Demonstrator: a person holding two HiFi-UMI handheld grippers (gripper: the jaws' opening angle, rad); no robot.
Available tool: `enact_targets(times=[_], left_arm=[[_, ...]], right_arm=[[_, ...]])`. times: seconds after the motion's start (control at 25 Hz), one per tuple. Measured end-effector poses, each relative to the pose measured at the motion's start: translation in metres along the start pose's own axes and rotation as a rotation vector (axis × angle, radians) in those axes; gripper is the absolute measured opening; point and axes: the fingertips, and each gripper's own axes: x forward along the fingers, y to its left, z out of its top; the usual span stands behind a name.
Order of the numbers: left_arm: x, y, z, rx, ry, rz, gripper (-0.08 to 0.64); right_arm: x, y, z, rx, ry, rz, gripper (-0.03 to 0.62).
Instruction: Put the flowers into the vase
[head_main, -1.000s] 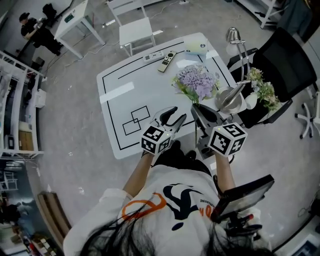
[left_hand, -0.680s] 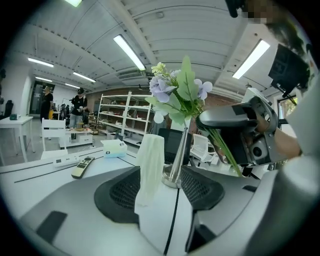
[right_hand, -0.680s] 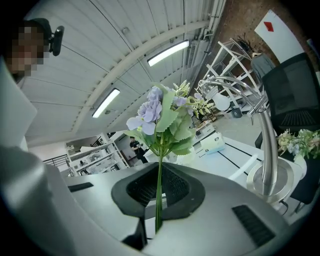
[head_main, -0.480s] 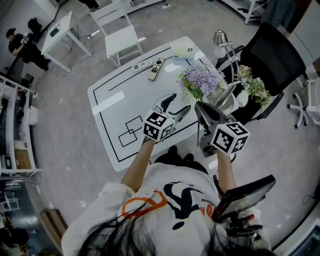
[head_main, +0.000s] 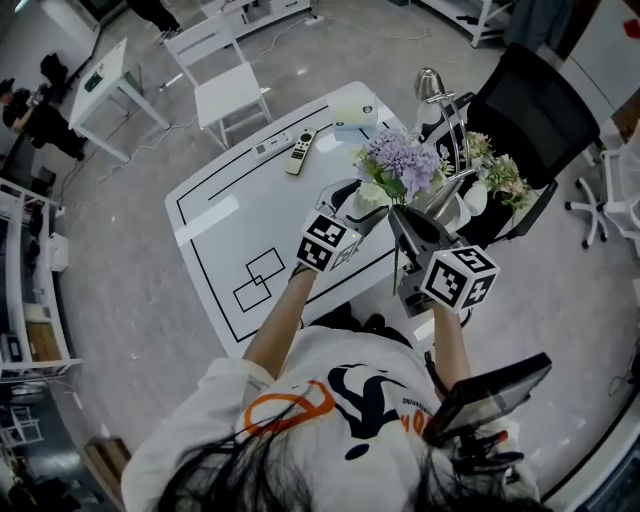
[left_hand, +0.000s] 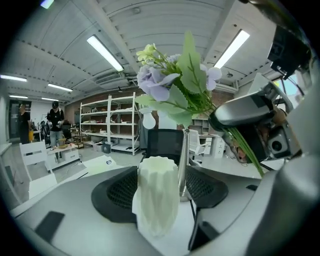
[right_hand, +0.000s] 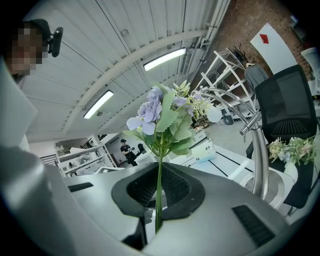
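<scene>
**Step in hand.** Bringing stem and vase together; the flowers are not yet in. I judge the task about halfway done.

**Right gripper** (head_main: 405, 225). Clamped tight on the thin green stem of the flowers (right_hand: 160, 120). The lilac head stands upright above my jaws and a length of stem hangs below them. It sits over the table's (head_main: 230, 220) near right corner.

**Left gripper** (head_main: 355, 210). Jaws part open, one on either side of the white ribbed vase (left_hand: 157, 195), and apparently gripping it. The vase is upright, just beside the flowers at the same corner. I cannot tell whether it rests on the table.

**Next move, as I judge it.**
- Raise the stem's loose end above the vase mouth.
- Line the two up and lower the stem straight in.
- Keep the vase steady throughout.

**Also present.** A desk lamp (head_main: 432, 85) at the far right corner.
</scene>
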Motion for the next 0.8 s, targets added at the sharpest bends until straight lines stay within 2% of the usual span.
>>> enact_targets(times=[0.12, 0.28, 0.4, 0.6, 0.8], left_arm=[[0.004, 0.0, -0.004, 0.033, 0.006, 0.004, 0.262], [0.003, 0.002, -0.004, 0.008, -0.004, 0.007, 0.261], [0.001, 0.001, -0.005, -0.013, 0.019, -0.012, 0.256], [0.0, -0.006, -0.007, 0.015, 0.053, -0.049, 0.256], [0.002, -0.006, -0.007, -0.006, 0.036, -0.047, 0.256]], right_arm=[[0.002, -0.002, 0.004, -0.011, -0.004, -0.007, 0.018], [0.006, -0.002, 0.013, -0.033, -0.014, -0.008, 0.018], [0.011, -0.002, 0.023, -0.048, -0.03, -0.006, 0.018], [0.024, 0.002, 0.049, -0.064, -0.081, 0.02, 0.018], [0.039, 0.01, 0.078, -0.131, -0.114, 0.048, 0.018]])
